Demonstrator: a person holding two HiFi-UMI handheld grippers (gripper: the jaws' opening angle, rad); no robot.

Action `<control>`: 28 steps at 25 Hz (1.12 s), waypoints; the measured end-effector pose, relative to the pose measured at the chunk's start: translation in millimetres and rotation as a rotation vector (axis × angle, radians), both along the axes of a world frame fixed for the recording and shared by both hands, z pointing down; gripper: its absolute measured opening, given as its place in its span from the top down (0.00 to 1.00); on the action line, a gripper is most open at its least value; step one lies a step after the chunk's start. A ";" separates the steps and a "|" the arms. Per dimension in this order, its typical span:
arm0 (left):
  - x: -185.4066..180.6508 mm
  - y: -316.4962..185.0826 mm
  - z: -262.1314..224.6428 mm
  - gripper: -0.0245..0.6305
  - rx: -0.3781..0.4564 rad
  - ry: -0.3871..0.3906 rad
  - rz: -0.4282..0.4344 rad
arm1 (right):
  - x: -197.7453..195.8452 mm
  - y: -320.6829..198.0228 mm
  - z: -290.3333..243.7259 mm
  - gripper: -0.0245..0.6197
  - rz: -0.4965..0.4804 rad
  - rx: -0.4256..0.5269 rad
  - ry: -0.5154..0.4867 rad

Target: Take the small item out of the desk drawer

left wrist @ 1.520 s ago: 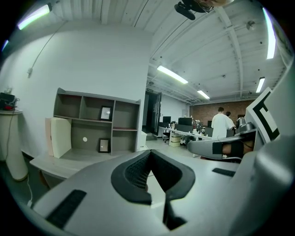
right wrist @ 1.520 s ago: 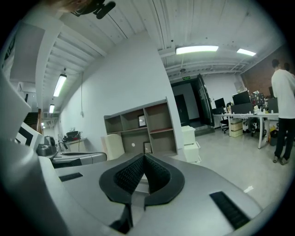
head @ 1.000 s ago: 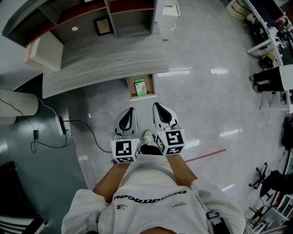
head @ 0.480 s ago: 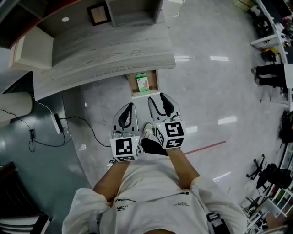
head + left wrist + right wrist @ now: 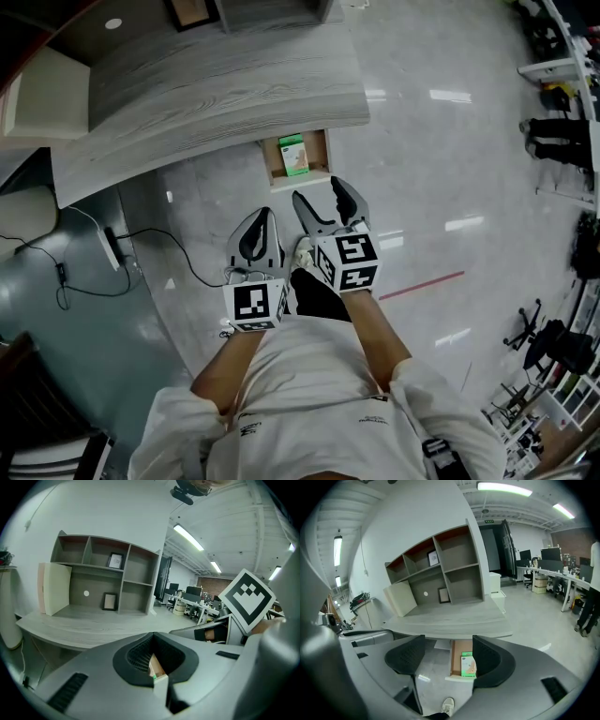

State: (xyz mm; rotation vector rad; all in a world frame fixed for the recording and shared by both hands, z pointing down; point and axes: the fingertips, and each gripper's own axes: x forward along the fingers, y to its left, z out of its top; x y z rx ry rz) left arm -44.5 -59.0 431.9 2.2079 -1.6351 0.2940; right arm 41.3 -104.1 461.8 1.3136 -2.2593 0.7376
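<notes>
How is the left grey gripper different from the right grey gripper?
The left grey gripper has its jaws together; the right grey gripper has them apart and opening. The right one reaches nearer the open wooden drawer holding the small green box; the left one sits farther back. Both carry black-and-white marker cubes and hold nothing.

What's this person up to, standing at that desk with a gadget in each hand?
A person stands facing a grey desk, holding a two-jaw gripper in each hand. Under the desk a drawer is pulled open, with a small green box lying inside. The right gripper points toward the drawer and its jaws are opening, with nothing between them. The left gripper is shut and empty. Neither touches the box, which has not yet been taken out.
</notes>
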 end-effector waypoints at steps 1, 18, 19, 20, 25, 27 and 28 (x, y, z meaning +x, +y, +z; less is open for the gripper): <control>-1.1 -0.2 3.4 0.94 -0.003 0.000 0.001 | -0.2 -0.7 5.1 0.48 0.000 -0.012 0.004; -14.6 -1.7 38.3 0.94 -0.048 -0.003 -0.006 | -4.2 -13.7 74.5 0.27 0.017 -0.121 0.033; -15.9 -1.4 41.4 0.94 -0.051 -0.003 -0.009 | -4.4 -14.6 79.7 0.27 0.020 -0.126 0.037; -17.0 -1.1 45.1 0.94 -0.055 -0.004 -0.010 | -4.7 -15.3 85.0 0.28 0.023 -0.131 0.041; -19.3 -3.7 56.8 0.94 -0.053 -0.017 0.006 | -8.9 -17.8 112.0 0.28 0.021 -0.159 0.060; -20.6 -6.9 58.0 0.94 -0.049 -0.012 0.002 | -10.0 -21.3 121.3 0.28 0.019 -0.166 0.070; -21.3 -7.9 58.6 0.94 -0.048 -0.010 -0.002 | -10.6 -23.1 125.2 0.28 0.019 -0.171 0.072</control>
